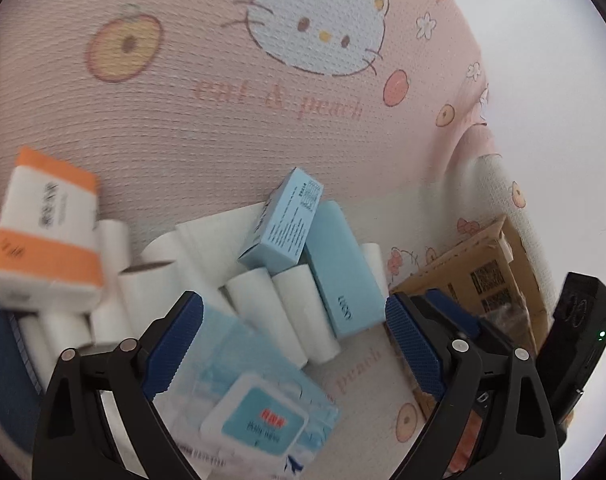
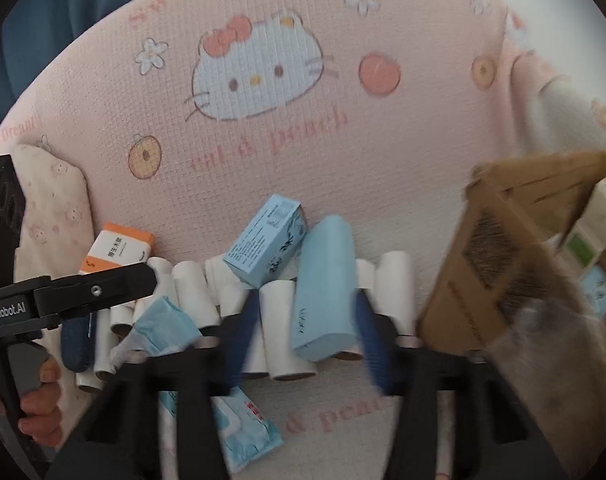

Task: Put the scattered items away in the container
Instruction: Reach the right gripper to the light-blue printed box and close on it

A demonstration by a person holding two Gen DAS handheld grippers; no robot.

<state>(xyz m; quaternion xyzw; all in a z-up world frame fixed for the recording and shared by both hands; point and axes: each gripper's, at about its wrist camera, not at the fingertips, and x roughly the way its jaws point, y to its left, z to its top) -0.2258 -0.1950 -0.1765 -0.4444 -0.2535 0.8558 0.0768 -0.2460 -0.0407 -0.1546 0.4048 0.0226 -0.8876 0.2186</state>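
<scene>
Wet-wipes pack (image 1: 259, 408) lies nearest, under the left gripper (image 1: 293, 328), whose jaws stand spread wide, empty. Right gripper (image 2: 307, 340) jaws, partly apart, straddle the pale blue box (image 2: 325, 288); contact is too blurred to tell.

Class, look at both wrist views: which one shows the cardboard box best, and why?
The right wrist view. There the cardboard box shows its open top and some packs inside, though blurred. In the left wrist view the box is seen only in part, behind the left gripper, its inside hidden.
</scene>
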